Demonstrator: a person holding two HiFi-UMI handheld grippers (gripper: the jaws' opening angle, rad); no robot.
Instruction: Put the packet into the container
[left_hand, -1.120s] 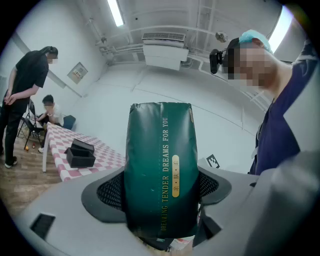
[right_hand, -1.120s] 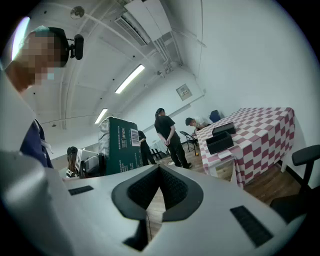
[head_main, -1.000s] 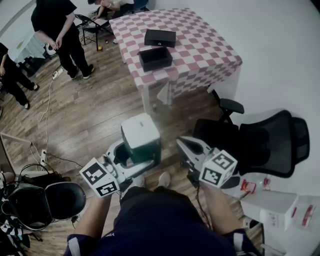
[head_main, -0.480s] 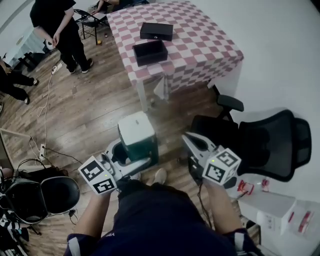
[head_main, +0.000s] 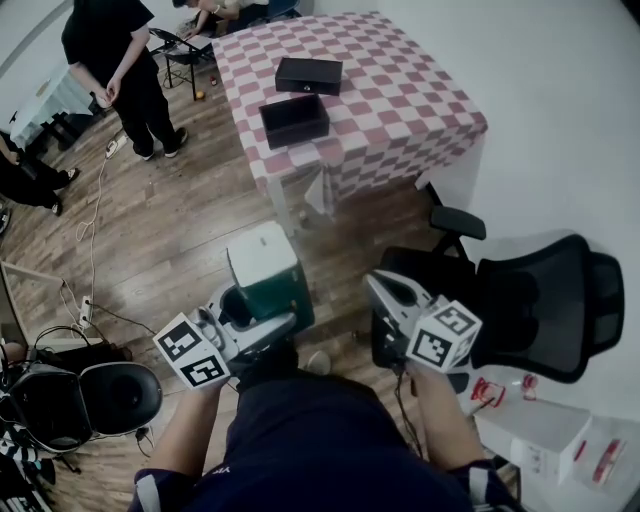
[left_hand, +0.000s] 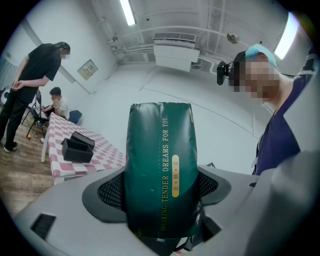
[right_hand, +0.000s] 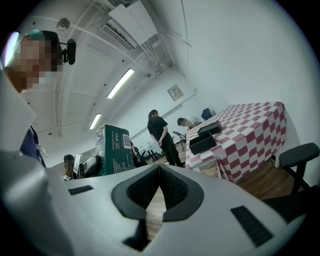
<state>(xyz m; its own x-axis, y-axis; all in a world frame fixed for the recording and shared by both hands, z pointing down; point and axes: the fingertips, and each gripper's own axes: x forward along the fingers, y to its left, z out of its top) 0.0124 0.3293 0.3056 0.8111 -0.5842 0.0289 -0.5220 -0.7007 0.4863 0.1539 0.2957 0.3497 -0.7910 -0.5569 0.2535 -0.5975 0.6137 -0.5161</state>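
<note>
1. Left gripper (head_main: 268, 318) clamps the green packet (head_main: 262, 262), standing upright between its jaws
2. Right gripper (head_main: 385, 290) rides empty, jaws pressed together
3. Open black container (head_main: 295, 119) sits on the checkered table (head_main: 400, 90), well away from the packet

Over approx. 1 s the glossy dark green packet with white top (head_main: 265, 262), carried in the left gripper (head_main: 262, 312), drifts a little to the left in the head view, and that gripper's marker cube goes w/ it. The right gripper (head_main: 390, 290) edges slightly right, widening the gap to the packet. Two pale shoe tips showed below them 1 s ago; now only one pale shoe (head_main: 318, 362) peeks past the dark clothing. At far left, a bystander in black (head_main: 28, 175) has slid lower in frame. The open black rectangular box (head_main: 293, 118) on the pink-and-white checked table (head_main: 400, 95) sits a touch further left.
</note>
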